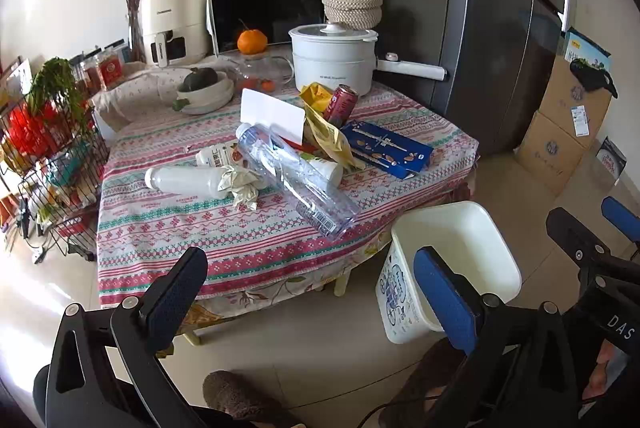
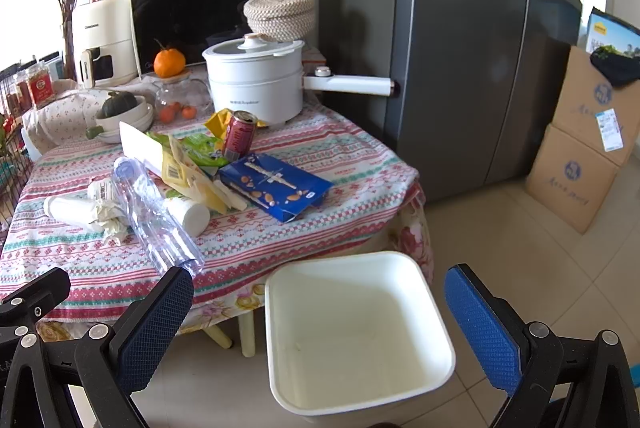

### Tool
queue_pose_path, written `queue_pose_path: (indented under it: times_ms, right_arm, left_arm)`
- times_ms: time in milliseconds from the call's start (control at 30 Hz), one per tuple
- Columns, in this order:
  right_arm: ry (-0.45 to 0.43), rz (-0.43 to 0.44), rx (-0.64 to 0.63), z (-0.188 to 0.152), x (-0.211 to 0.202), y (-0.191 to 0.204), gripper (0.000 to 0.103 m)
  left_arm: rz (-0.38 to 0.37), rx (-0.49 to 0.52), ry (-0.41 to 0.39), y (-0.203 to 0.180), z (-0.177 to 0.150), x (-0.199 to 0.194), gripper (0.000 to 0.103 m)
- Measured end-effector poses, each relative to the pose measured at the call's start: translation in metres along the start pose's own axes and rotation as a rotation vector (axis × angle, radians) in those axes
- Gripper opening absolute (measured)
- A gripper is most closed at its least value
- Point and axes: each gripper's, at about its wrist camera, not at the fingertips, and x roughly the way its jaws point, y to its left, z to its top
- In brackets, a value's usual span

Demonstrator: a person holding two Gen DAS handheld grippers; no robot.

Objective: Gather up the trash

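**Trash heaped on the table, bin waiting on the floor, both claws spread and holding nothing**

The trash lies in a loose pile on the striped tablecloth [image 1: 248, 244], ahead of and above the left gripper [image 1: 312, 288]. Nearest that claw is a clear plastic bottle [image 1: 296, 180] lying on its side, its base pointing toward the table's front edge. To its left rests a white bottle [image 1: 180, 181], also on its side, with a crumpled paper wad [image 1: 242, 185] touching its near end. A second white bottle [image 2: 192, 214] pokes out from under the clear one. Beyond these sit yellow snack wrappers [image 1: 326, 138], a red drink can [image 1: 340, 104] tilted against them, a white card [image 1: 272, 114] standing on edge, and a flattened blue biscuit box [image 1: 386, 148] to the right of the heap.

The white trash bin [image 2: 276, 332] stands on the floor tiles beside the table's corner, directly ahead of the right gripper [image 2: 320, 332], between its two fingers in that view. It looks empty, though its far inner wall is washed out by glare.

The left gripper's fingers are wide apart with nothing between them; so are the right gripper's, whose blue pads [image 2: 482, 324] frame the bin's mouth without touching it.

Further back on the table are a white electric pot [image 1: 332, 60] with a long handle, an orange [image 1: 252, 41], a bowl holding a dark squash [image 1: 204, 86], a microwave [image 1: 280, 8] and an air fryer [image 1: 174, 24]. A grey refrigerator [image 1: 492, 28] stands to the right, with cardboard boxes [image 1: 560, 132] past it.
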Motion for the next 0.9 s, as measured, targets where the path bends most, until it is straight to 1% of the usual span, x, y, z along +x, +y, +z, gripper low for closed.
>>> queue_pose_path:
  times_ms: [900]
  right_arm:
    - [-0.005,-0.007,-0.002,0.0012,0.0,-0.0014,0.103]
  left_arm:
    - [-0.002,-0.003,-0.005,0.0043,-0.0019,-0.0023,0.103]
